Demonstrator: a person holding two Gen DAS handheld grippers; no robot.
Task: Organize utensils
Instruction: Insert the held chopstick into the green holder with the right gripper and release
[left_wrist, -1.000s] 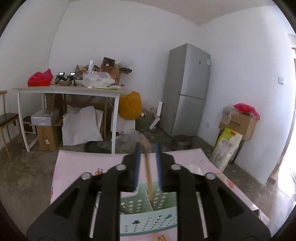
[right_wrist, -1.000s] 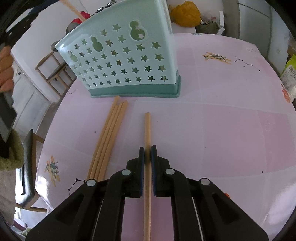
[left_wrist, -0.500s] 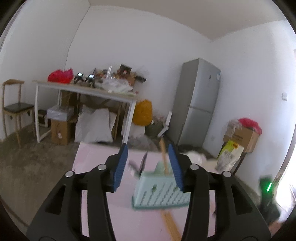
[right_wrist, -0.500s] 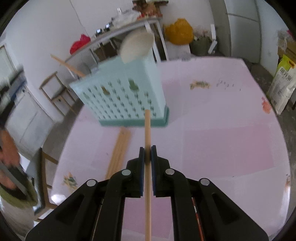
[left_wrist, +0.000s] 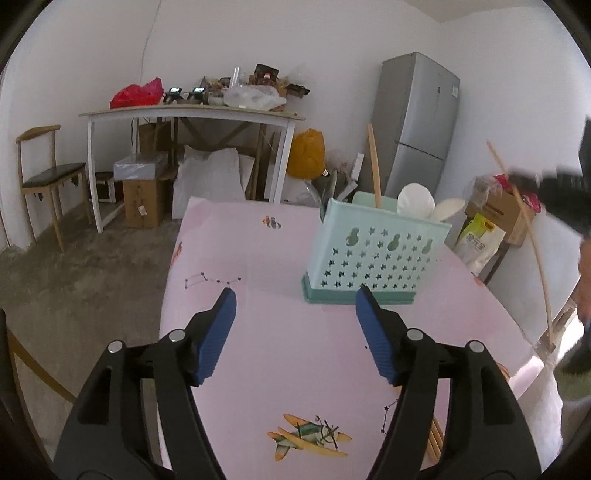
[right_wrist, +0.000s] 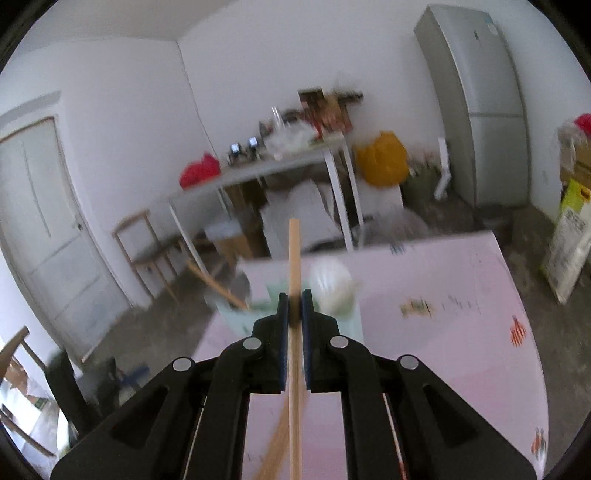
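- Two grippers share the job over a pink table (left_wrist: 295, 332) printed with small planes and star lines; the mint-green utensil holder (left_wrist: 376, 258) stands upright toward its far right part.
- Already in the holder are one wooden chopstick (left_wrist: 375, 166) poking up and white spoons (left_wrist: 415, 201) in the right compartments.
- Right gripper (right_wrist: 294, 306) is clenched on a single chopstick (right_wrist: 294, 266), lifted off the table, its free end pointing toward the holder; this view is motion-blurred.
- Left gripper (left_wrist: 295, 299) hangs released, jaws wide and grasping nothing, near the holder's front.
- More loose chopsticks (left_wrist: 436, 443) lie on the near right part of the table.
- Step in hand, as I judge it: carrying one chopstick to the holder. Next it needs tipping upright, lining up over the compartment with the first chopstick, and letting go only once the tip is inside.
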